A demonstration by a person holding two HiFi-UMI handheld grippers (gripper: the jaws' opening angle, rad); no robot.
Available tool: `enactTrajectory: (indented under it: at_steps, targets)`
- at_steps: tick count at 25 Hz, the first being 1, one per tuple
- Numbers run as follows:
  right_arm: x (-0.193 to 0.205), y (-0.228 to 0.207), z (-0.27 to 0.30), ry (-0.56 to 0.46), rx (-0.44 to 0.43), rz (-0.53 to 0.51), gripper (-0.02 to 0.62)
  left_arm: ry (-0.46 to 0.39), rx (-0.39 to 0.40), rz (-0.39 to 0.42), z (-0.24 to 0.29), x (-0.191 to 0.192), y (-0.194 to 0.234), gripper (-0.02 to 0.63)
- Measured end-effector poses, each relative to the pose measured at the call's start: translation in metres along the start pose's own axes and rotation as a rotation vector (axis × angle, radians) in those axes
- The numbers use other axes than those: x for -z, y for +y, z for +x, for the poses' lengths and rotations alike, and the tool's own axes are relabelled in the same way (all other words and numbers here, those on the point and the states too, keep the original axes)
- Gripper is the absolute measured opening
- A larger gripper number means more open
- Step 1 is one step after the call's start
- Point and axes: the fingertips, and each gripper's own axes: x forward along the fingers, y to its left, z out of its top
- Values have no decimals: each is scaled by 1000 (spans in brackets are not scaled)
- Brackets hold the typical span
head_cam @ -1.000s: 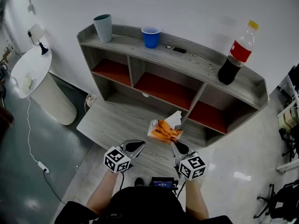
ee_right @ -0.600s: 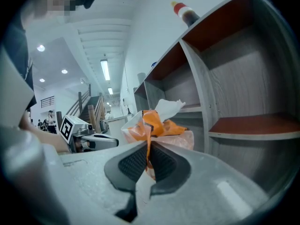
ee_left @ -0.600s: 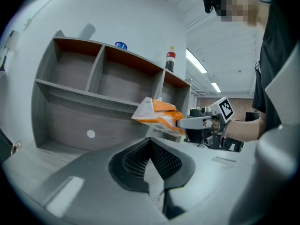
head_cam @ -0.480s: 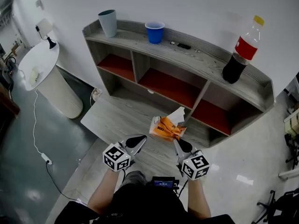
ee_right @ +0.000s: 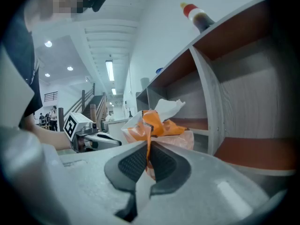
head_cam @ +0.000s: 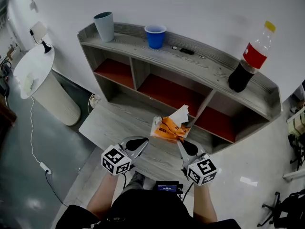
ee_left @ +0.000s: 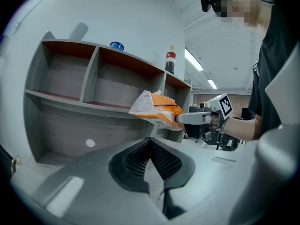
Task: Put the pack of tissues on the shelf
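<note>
Against the white wall, your shelf (head_cam: 190,66) has three open compartments; its top board carries a cola bottle (head_cam: 248,63). Before it lies the low grey surface (head_cam: 114,123). Your left gripper (head_cam: 141,142) hangs above that surface, jaws together and empty. Your right gripper (head_cam: 180,144) has its jaws clamped on the orange pack of tissues (head_cam: 169,128), which is held above the surface, before the middle-right divider.

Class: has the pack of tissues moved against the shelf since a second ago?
Yes, slightly: the pack of tissues, in the right claw, has edged towards the shelf.
</note>
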Motion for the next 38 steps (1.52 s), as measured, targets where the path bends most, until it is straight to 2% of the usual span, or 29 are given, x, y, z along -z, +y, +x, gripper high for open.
enactTrajectory:
  at_steps: [10,18,27,38]
  targets:
    - [-45,-20,30,-55,75,-54,6,-20,67,83,26,-43,40,2]
    - [-63,-44,46,-27,168,-85,6,-62,151,112,43,-74,51,2]
    - [-72,-66,67,18,257,-102,6,-79,172,127,62,-96,73,2]
    - [-71,-80,97,46,304,-84,6,-93,204,130,76,-110,92,2]
